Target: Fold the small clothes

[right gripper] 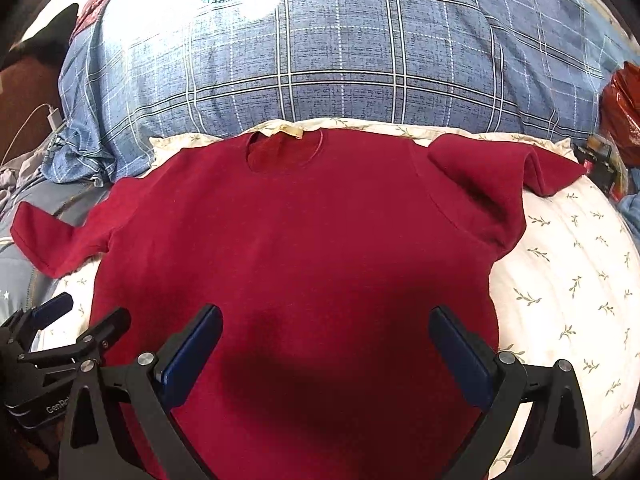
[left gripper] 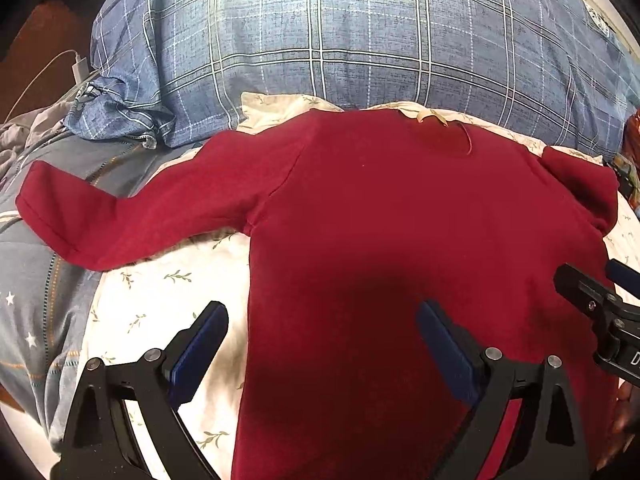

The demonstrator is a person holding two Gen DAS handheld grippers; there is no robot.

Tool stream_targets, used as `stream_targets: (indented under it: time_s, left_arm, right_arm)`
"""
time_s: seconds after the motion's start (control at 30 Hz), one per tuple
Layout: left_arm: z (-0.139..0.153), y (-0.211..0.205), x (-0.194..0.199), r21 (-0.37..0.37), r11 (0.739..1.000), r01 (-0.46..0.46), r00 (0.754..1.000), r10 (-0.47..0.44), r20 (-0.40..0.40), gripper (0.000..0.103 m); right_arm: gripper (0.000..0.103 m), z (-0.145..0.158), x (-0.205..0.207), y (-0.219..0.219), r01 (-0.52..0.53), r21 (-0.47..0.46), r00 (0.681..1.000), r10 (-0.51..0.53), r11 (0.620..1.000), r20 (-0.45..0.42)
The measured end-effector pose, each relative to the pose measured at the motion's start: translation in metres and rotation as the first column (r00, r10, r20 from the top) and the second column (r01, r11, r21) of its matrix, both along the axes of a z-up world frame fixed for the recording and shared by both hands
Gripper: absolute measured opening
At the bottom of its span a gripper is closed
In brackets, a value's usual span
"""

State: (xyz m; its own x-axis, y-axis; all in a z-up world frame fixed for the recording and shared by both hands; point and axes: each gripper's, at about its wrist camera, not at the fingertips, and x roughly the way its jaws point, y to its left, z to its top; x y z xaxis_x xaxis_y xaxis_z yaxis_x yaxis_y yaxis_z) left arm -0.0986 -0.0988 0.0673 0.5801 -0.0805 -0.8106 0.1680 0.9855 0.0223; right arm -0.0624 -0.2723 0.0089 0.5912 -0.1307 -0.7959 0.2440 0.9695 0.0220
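Observation:
A small dark red long-sleeved top [left gripper: 380,220] [right gripper: 300,240] lies flat on a cream leaf-print sheet [left gripper: 160,300] [right gripper: 560,280], neck and tan label [right gripper: 286,132] at the far side. Its left sleeve [left gripper: 100,216] stretches out sideways. Its right sleeve [right gripper: 500,172] is bunched and folded back on itself. My left gripper [left gripper: 320,328] hovers open over the left side of the body, one finger over the sheet, nothing held. Over the lower middle of the body my right gripper [right gripper: 326,332] stands open and empty; it also shows at the right edge [left gripper: 600,292] of the left wrist view.
A big blue plaid pillow [left gripper: 340,40] [right gripper: 340,60] lies just beyond the neck. A grey starred quilt [left gripper: 40,300] and a white charger with cable [left gripper: 78,68] are at the left. A red bag [right gripper: 622,112] and small items sit at the far right.

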Motion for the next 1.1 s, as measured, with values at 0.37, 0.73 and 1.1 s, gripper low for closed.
stream_targets:
  time_s: [0.37,0.73,1.1]
  left_arm:
    - [-0.006,-0.005,0.01,-0.002,1.0,-0.002,1.0,0.002,-0.01,0.096]
    - [-0.01,-0.008,0.015,0.001,1.0,0.0,1.0,0.0,-0.016,0.096]
    - [-0.011,-0.007,0.016,-0.009,1.0,-0.009,1.0,0.009,-0.026,0.096]
  right_arm:
    - [0.102,-0.007,0.012,0.007,-0.003,-0.036,1.0,0.002,0.999,-0.03]
    - [0.102,-0.011,0.018,0.008,-0.008,-0.046,0.998,0.006,0.999,-0.056]
    - [0.102,-0.01,0.021,0.011,-0.014,-0.051,0.998,0.01,0.999,-0.065]
